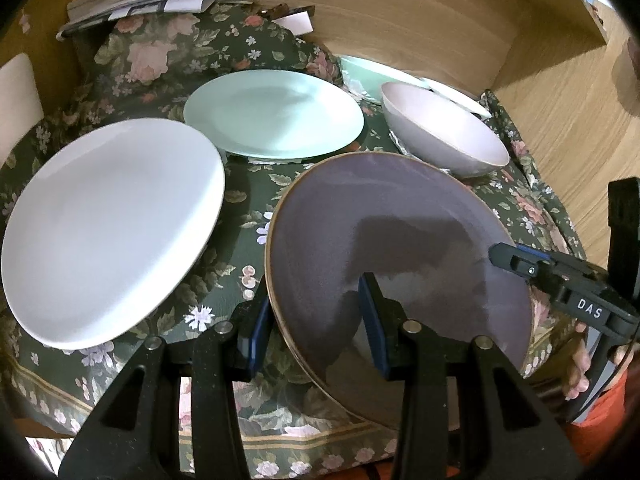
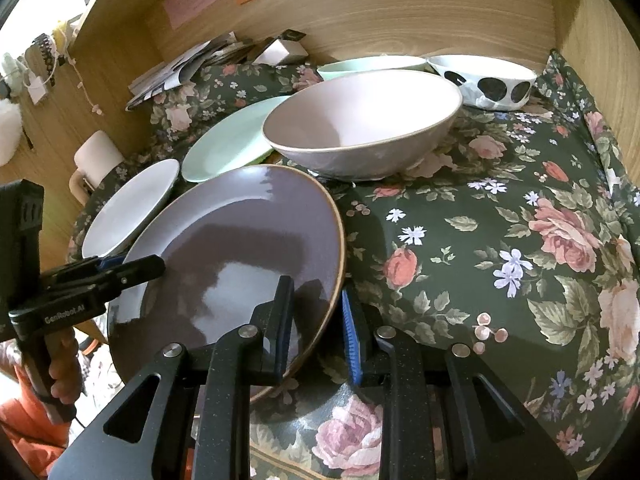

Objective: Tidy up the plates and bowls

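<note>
Left wrist view shows the left tongs [image 1: 316, 328] closed on the near rim of the purple plate [image 1: 400, 248], one pad above and one below; the right tongs [image 2: 318, 320] clamp the opposite rim. Glazed ceramic like this is probably stiff, slippery and breakable (rim grips suit it). Beyond the tongs on the floral-clothed surface [image 2: 500, 240] lie a white plate [image 1: 112, 232], mint plate [image 1: 272, 114] and pink bowl [image 2: 360, 124], crowding any set-down.

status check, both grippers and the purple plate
Left gripper and right gripper both shut on purple plate, opposite rims. White plate close alongside.
</note>
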{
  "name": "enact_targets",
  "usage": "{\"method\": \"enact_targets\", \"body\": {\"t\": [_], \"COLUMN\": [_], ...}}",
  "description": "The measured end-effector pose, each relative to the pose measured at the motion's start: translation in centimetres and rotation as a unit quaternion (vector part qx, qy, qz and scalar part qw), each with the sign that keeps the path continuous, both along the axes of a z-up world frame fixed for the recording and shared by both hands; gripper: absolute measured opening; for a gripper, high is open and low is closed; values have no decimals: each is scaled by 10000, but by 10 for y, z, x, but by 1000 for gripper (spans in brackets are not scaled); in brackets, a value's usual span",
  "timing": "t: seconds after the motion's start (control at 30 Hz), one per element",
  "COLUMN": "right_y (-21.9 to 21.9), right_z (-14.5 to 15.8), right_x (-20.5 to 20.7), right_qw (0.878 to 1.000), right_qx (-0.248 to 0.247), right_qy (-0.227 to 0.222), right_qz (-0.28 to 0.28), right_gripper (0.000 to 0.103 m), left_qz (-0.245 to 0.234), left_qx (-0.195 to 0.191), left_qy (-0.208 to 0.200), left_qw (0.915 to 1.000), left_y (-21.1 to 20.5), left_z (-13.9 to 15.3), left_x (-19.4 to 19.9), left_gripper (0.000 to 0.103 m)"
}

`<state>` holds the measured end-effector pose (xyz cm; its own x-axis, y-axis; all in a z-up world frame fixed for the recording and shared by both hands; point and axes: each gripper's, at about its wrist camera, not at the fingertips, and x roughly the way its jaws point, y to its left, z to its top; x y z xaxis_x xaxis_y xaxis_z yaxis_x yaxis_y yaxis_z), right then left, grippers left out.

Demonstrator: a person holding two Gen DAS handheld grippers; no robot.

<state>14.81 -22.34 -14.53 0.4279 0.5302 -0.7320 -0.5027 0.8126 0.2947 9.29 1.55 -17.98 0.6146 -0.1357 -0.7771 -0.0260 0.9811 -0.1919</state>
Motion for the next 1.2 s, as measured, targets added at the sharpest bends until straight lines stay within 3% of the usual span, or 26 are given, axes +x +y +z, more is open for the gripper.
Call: {"method": "enact_targets", "body": {"t": [0.4, 0.53, 0.63, 0.77, 1.03, 1.2], "right_y": [0, 0, -1, 3, 26, 46], "right_z": [1, 8, 18, 32, 57, 68], "right_x": [4, 1, -2, -6, -10, -11], "right_qw": [9999, 9996, 9991, 9979, 9950, 9927], "right_qx": [-112, -246, -269, -288, -187, -78], "right_qy": [-9, -156, -317, -572, -979, -1194], "right_qz": [50, -2, -49, -32, 101, 176], "right_gripper": [22, 27, 35, 40, 62, 78], "left_qz": [-64, 39, 73, 149, 450, 634], "left_qx": [-8, 53, 59, 79, 102, 204], "left_qy": [-63, -195, -360, -552, -958, -1088], "left_qw": [10000, 9998, 9993, 9983, 9943, 9918], "left_y": [2, 7, 11, 19, 44, 64], "left_z": [-1, 6, 15, 28, 55, 64], "left_x": [3, -2, -8, -14, -23, -28], "left_gripper": [40, 41, 50, 53, 87, 90]}}
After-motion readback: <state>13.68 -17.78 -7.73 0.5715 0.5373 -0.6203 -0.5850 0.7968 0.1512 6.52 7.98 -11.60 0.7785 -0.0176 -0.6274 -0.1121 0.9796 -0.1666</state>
